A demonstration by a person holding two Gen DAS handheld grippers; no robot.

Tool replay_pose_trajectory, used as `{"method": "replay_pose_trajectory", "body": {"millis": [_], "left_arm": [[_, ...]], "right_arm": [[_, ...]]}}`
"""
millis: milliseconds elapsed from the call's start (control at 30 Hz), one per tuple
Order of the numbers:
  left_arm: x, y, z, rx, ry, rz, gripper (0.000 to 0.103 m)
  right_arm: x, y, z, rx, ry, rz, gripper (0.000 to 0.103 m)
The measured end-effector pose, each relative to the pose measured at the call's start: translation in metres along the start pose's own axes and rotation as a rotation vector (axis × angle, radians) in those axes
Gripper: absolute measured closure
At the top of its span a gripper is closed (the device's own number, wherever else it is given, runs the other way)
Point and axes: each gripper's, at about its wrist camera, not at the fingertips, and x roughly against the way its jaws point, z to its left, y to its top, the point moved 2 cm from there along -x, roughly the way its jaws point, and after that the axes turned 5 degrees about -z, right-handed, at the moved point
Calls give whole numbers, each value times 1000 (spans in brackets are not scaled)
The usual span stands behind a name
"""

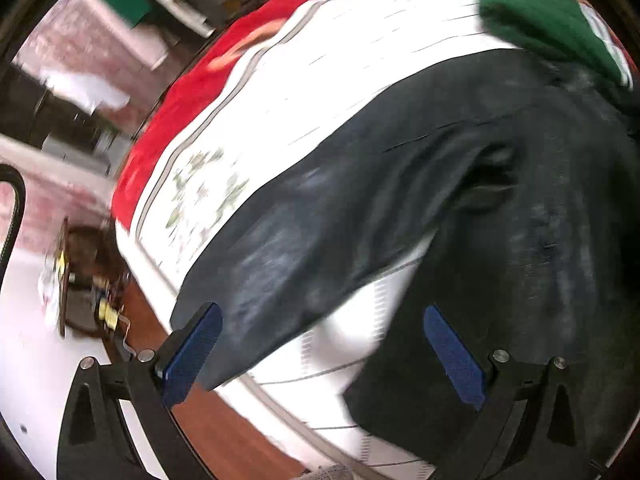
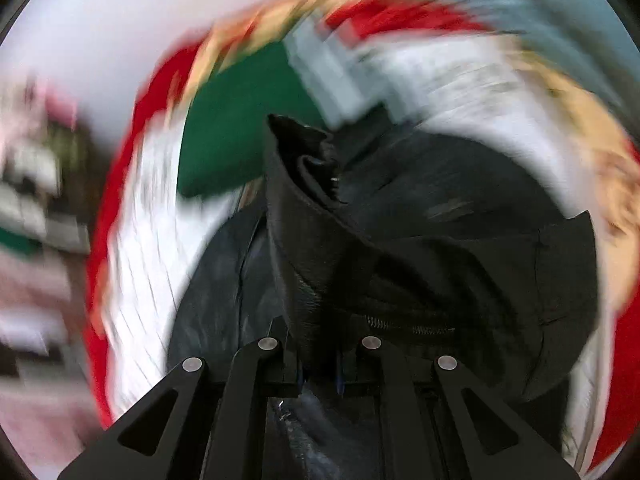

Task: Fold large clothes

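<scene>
A large black leather jacket (image 1: 480,200) lies spread on a bed with a white floral cover (image 1: 312,92). One sleeve (image 1: 288,264) stretches toward my left gripper (image 1: 324,352), which is open and empty just above the sleeve's cuff end, blue pads (image 1: 192,352) wide apart. In the right wrist view my right gripper (image 2: 320,376) is shut on a fold of the jacket (image 2: 304,280) near its zipper (image 2: 400,326), lifting the edge up. That view is motion-blurred.
A green garment (image 1: 548,16) lies at the bed's far side, also in the right wrist view (image 2: 240,128). The cover has a red border (image 1: 192,92). A wooden bed edge (image 1: 200,420), white floor and a cluttered brown item (image 1: 84,280) lie to the left.
</scene>
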Motion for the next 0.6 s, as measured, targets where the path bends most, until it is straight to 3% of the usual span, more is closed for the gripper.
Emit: {"method": "replay_pose_trajectory", "body": {"millis": [33, 67, 100, 133, 200, 267, 300, 333, 433, 533, 600], "left_arm": [[-6, -4, 7, 10, 8, 15, 0], [-12, -8, 15, 21, 13, 31, 0], [-17, -12, 22, 30, 15, 44, 0], [-21, -15, 27, 38, 16, 53, 0], [-27, -23, 36, 49, 18, 69, 0], [-31, -27, 40, 50, 10, 77, 0], [-32, -28, 39, 44, 8, 77, 0], [-34, -28, 37, 34, 3, 74, 0], [-37, -26, 24, -8, -3, 40, 0], [-43, -22, 2, -83, 12, -9, 0], [-47, -24, -14, -130, 27, -23, 0]], "right_arm": [[-31, -10, 23, 65, -9, 67, 88], [-52, -16, 35, 107, -10, 116, 78], [-73, -26, 48, 146, 15, 187, 65], [-81, -33, 55, 146, 63, 239, 62], [-68, -46, 51, 107, 143, 252, 53], [-36, -52, 31, 63, 194, 209, 37], [-13, -56, 9, 30, 181, 170, 34], [9, -63, -17, 5, 138, 131, 34], [50, -89, -101, -50, -98, 89, 34], [47, -125, -189, -148, -268, 183, 34], [33, -150, -233, -225, -277, 268, 35]]}}
